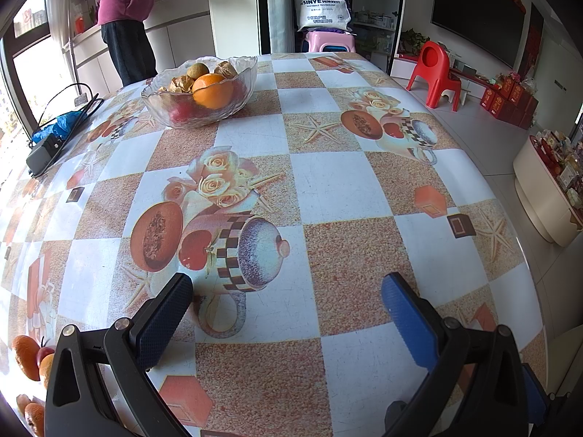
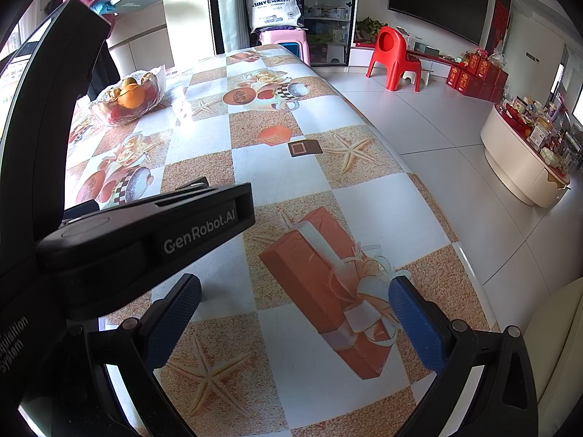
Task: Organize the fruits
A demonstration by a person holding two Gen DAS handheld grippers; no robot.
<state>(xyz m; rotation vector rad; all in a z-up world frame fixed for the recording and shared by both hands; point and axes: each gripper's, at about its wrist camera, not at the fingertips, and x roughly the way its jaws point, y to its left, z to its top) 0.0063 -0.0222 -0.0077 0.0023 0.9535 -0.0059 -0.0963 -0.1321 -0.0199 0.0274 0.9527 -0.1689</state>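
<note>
Left wrist view: "SINYE" legible on a white sack [image 1: 322, 9] at the far end of the room, on a pink stool [image 1: 329, 42]; smaller print under it too fine to read. Left tool [image 1: 288, 322] spread wide over the table [image 1: 339, 189], blue-padded fingers [image 1: 408, 318] gripping nothing, hovering above a printed cup-and-fruit pattern on the checked cloth. Far left on the table, a glass bowl [image 1: 200, 91] loaded with an orange [image 1: 212, 91], red fruit low down, a greenish-brown one behind and some wrinkled brown ones. More fruit [image 1: 27, 357] at the near left edge of the frame, partly cut off. Black charger with cable [image 1: 47, 149] and a blue glove beside it at the left edge. Beyond the table, a person [image 1: 124, 7] in a maroon top and blue gloves with a book in hand. Red chair [image 1: 437, 73] on the floor to the right.

Right wrist view: "GenRobot.AI" in white on the black body of the left tool [image 2: 153, 233], filling the left side; part of another word, ending "system", at the lower left. Right tool [image 2: 295, 322] also wide apart, empty, above a printed orange gift box on the cloth. Same bowl of fruit [image 2: 127, 98] far left on the table, well apart from both tools.
</note>
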